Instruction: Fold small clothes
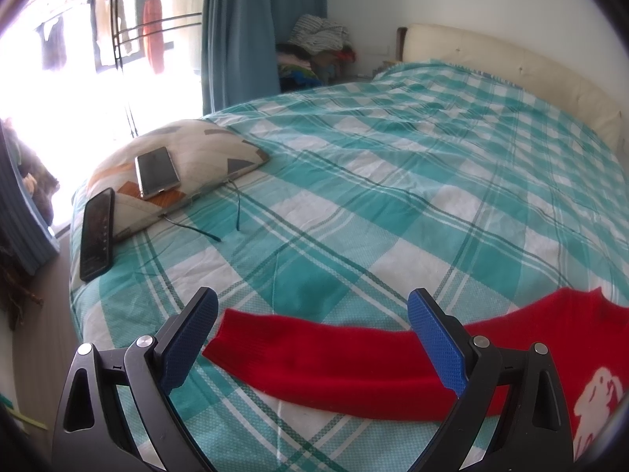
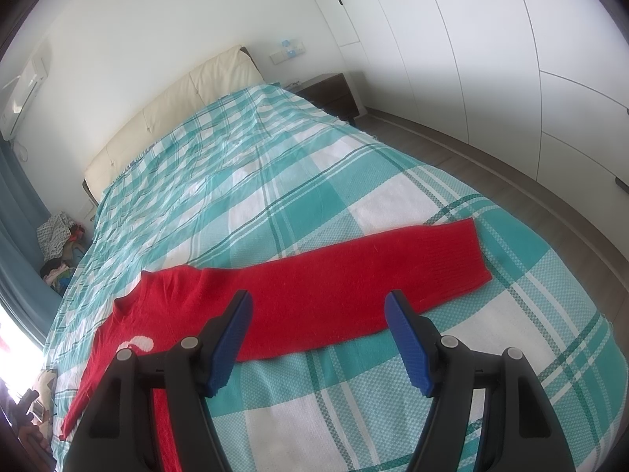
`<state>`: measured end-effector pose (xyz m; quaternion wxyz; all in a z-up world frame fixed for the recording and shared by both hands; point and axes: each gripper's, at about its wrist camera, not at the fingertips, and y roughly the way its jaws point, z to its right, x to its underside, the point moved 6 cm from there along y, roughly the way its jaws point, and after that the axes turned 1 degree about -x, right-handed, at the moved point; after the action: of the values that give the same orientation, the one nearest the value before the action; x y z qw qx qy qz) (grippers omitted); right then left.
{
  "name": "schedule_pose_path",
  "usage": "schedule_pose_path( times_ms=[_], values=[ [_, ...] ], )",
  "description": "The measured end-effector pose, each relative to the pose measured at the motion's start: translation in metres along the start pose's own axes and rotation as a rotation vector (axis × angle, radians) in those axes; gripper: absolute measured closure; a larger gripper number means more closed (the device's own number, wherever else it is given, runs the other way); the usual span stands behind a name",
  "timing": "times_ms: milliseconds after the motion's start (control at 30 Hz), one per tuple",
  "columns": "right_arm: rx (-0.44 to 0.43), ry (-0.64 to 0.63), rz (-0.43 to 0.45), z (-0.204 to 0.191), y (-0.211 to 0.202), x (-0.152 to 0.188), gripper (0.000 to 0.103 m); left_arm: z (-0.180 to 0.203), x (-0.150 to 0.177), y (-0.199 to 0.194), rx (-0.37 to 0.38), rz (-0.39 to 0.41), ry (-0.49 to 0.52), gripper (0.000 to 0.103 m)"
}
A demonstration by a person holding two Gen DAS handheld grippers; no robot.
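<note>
A small red sweater (image 2: 314,295) with a white print on its chest lies flat on the teal-and-white checked bed cover (image 2: 275,181), both sleeves stretched out sideways. In the left wrist view one red sleeve (image 1: 314,358) runs across between the blue pads of my left gripper (image 1: 312,314), which stands open a little above it, touching nothing. My right gripper (image 2: 318,314) is open too, hovering over the other sleeve (image 2: 412,267) near the shoulder; its cuff ends at the right. The sweater's lower body is hidden below both views.
A patterned pillow (image 1: 184,149) at the bed's left corner carries a phone (image 1: 156,172); a second dark phone (image 1: 97,234) leans beside it. A clothes pile (image 1: 318,47) sits by the blue curtain. White wardrobes (image 2: 511,59) and a nightstand (image 2: 330,92) flank the right side.
</note>
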<state>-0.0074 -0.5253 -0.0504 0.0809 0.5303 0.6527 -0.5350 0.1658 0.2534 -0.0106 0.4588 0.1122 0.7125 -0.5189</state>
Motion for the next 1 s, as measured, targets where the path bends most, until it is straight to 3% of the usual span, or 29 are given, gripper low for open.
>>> schedule_pose_path(
  times_ms=[1000],
  values=[
    [-0.001, 0.001, 0.009, 0.0004, -0.0016, -0.0028, 0.032, 0.0035, 0.0016, -0.0009, 0.000, -0.002, 0.004, 0.004]
  ],
)
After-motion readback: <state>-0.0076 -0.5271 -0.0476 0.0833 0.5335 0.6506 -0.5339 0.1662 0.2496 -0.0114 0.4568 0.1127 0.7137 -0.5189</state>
